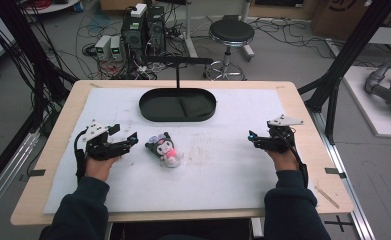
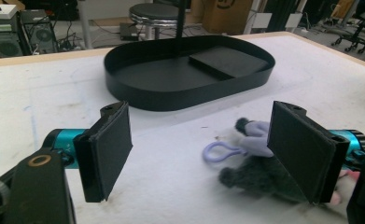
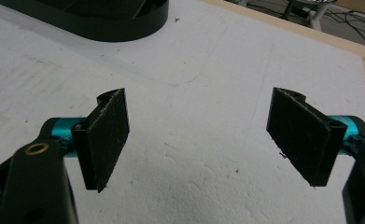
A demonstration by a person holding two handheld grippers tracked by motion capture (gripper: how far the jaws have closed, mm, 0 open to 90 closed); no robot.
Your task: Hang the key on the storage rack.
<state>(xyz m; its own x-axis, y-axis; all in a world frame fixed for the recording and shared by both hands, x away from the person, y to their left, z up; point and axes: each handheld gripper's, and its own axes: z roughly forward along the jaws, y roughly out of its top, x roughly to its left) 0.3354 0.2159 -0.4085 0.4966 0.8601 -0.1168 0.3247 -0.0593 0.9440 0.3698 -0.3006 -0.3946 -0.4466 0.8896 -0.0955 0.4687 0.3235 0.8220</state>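
Note:
A small plush toy (image 1: 164, 147), dark grey with a pink body and a purple loop, lies on the white mat just right of my left gripper (image 1: 124, 134). That gripper stands open beside it, touching nothing. In the left gripper view the plush toy (image 2: 252, 175) sits low at the right, partly hidden behind the right jaw, and the left gripper (image 2: 199, 140) holds nothing. A black oval tray (image 1: 178, 118) stands at the back middle. My right gripper (image 1: 259, 134) rests open near the right side, and in its own view the right gripper (image 3: 199, 135) has only bare mat between its jaws.
The white mat (image 1: 223, 175) covers most of the wooden table. A thin black post with a crossbar (image 1: 178, 60) rises from the tray. The tray (image 2: 171, 95) has a flat raised block inside; its tray wall (image 3: 124, 28) also shows. A stool (image 1: 231, 32) and computers (image 1: 143, 27) stand beyond the table.

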